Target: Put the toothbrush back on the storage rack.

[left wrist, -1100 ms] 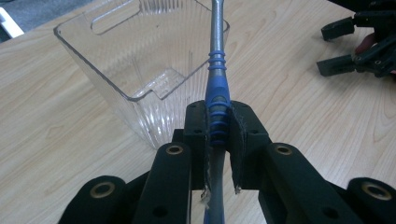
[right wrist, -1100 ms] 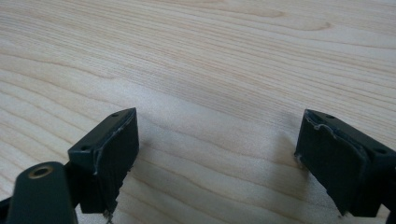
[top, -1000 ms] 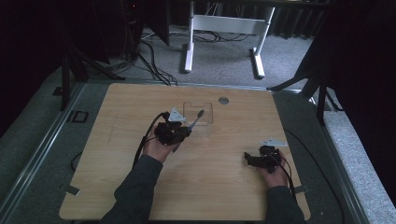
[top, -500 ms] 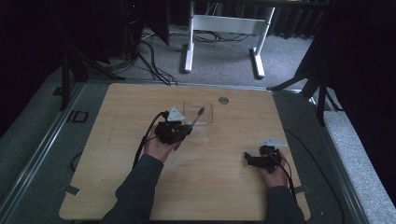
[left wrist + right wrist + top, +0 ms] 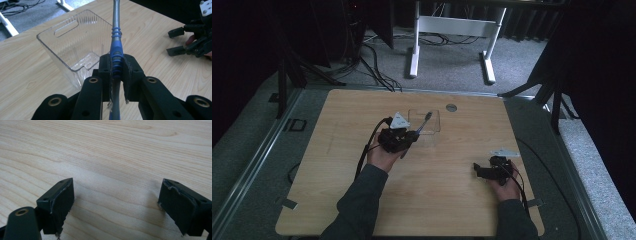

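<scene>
So on the left side, the left hand-held gripper (image 5: 409,141) is clamped tight on a blue-and-grey tool handle (image 5: 116,53), some kind of ribbed-grip thing, can't tell what's at the tip. In the left gripper view the pads squeeze the blue ribbed part from both sides and the grey shaft sticks out past the jaws, up over the clear plastic bin (image 5: 75,47). From the high view the tool (image 5: 424,120) slants from the gripper over the near edge of that bin (image 5: 424,121), which sits on the wooden worktop (image 5: 332,165) toward the far side, with a small round grey disc (image 5: 451,107) just beyond it. Over on the right, the right hand-held gripper (image 5: 480,170) is resting well apart from all that, jaws spread wide with nothing between them, just bare wood grain in its own view (image 5: 115,202).
</scene>
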Demonstrator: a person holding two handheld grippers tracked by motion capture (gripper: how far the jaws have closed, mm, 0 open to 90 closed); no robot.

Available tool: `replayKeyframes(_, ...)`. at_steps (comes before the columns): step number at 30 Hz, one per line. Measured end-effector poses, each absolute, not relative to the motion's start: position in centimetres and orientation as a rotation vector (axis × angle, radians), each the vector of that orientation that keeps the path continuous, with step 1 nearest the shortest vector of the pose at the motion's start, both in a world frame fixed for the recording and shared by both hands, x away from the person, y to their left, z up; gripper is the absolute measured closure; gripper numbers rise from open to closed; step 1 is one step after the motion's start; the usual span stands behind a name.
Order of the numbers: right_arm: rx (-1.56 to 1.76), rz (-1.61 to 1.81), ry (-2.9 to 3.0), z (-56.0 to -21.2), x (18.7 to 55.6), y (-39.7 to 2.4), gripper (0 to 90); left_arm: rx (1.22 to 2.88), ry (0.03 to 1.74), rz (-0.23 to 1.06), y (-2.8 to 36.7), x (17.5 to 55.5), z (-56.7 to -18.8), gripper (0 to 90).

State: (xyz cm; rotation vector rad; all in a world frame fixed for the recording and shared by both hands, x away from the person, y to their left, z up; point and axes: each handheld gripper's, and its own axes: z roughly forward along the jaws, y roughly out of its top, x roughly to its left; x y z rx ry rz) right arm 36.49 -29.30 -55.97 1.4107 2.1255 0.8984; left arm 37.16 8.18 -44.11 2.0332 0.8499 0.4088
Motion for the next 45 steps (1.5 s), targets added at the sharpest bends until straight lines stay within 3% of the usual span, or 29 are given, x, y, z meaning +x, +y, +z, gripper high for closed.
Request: replayKeyframes(45, 1.41, 0.899, 2.125, -56.0, 36.5, -29.3, 12.7, 1.849, 0.816, 0.449, 7.8, 38.3, -44.0, 78.4)
